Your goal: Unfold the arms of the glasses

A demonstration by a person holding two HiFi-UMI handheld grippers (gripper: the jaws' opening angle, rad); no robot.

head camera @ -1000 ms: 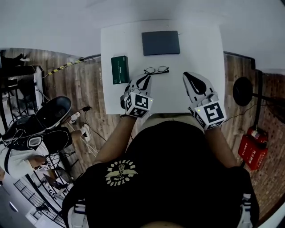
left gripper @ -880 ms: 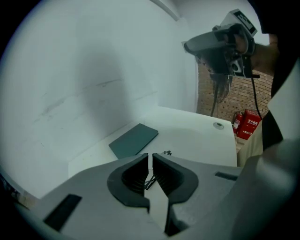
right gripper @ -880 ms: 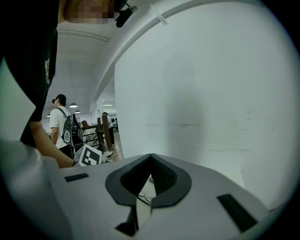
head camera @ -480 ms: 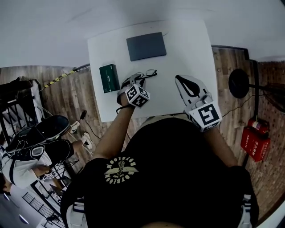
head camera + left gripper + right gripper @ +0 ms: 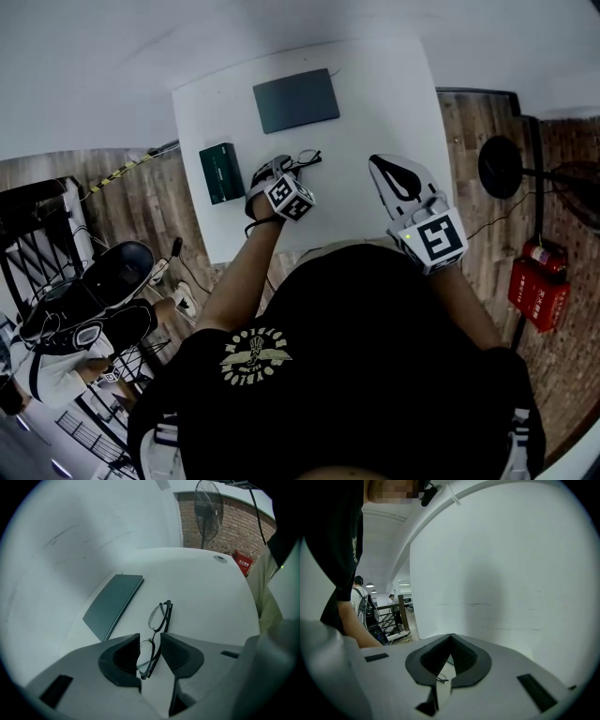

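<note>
My left gripper (image 5: 150,644) has its jaws a little apart around the near lens of the folded glasses (image 5: 157,617). They're lying on the white table (image 5: 375,103) just beside the dark grey pad (image 5: 295,99), long axis pointing straight out along the jaws. That near end is partly tucked behind a pad, so I honestly can't tell if anything's touching it. My right gripper (image 5: 451,637) hangs over the table's right side, tips closed together.

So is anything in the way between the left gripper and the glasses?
Nothing visible. The glasses lie folded on the table, one lens between the parted fingers of the left gripper. The green box and dark pad sit clear of them.
</note>
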